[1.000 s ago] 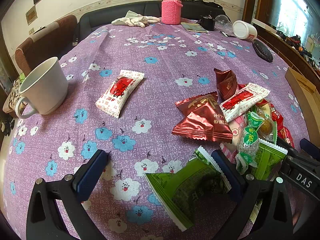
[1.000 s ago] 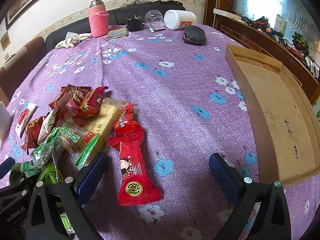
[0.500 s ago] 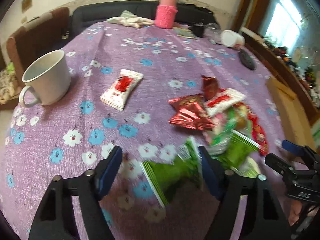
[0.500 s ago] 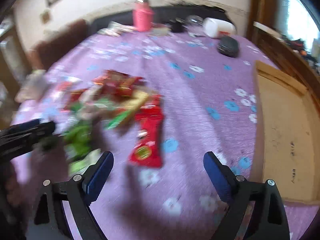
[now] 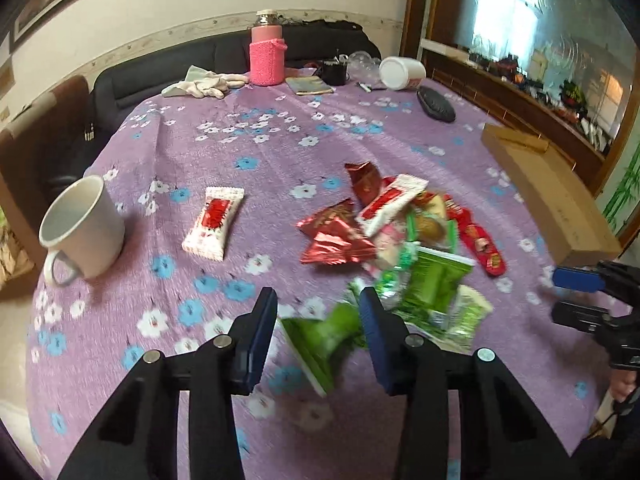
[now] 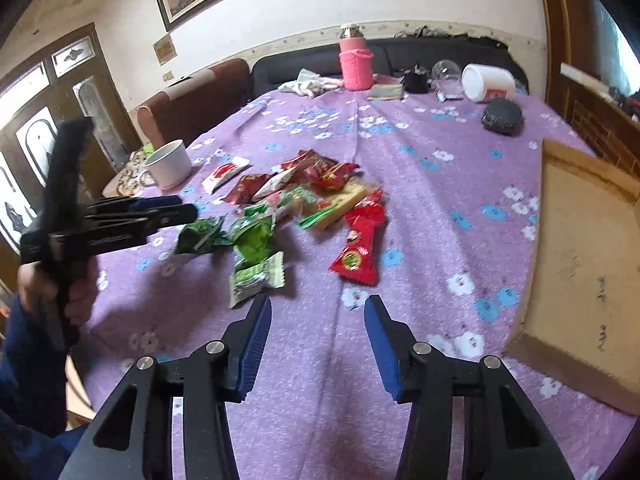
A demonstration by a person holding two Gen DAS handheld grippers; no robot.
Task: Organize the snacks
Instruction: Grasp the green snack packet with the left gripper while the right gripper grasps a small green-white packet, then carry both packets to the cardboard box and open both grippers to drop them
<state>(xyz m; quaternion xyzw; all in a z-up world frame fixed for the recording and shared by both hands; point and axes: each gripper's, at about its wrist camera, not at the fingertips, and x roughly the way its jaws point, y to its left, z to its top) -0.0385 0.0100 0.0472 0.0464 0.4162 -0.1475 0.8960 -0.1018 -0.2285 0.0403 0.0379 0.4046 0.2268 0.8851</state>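
A pile of red, white and green snack packets (image 5: 400, 232) lies on the purple flowered tablecloth (image 5: 280, 152); it also shows in the right wrist view (image 6: 304, 200). My left gripper (image 5: 318, 312) is raised above the table with a green snack packet (image 5: 324, 336) between its narrowed jaws; the right wrist view shows that packet (image 6: 200, 236) hanging from its tips. My right gripper (image 6: 316, 320) is open and empty above bare cloth, near a long red packet (image 6: 360, 248). A white-and-red packet (image 5: 214, 224) lies apart on the left.
A shallow cardboard box (image 6: 588, 248) lies at the table's right edge. A white mug (image 5: 80, 228) stands at the left. A pink bottle (image 5: 266, 52), gloves, a white jar (image 5: 402, 74) and a black pouch (image 5: 436, 104) sit at the far end.
Both grippers have risen and pulled back from the table. The left jaws have narrowed around the green packet and lifted it off the cloth. The right jaws have narrowed too, empty.
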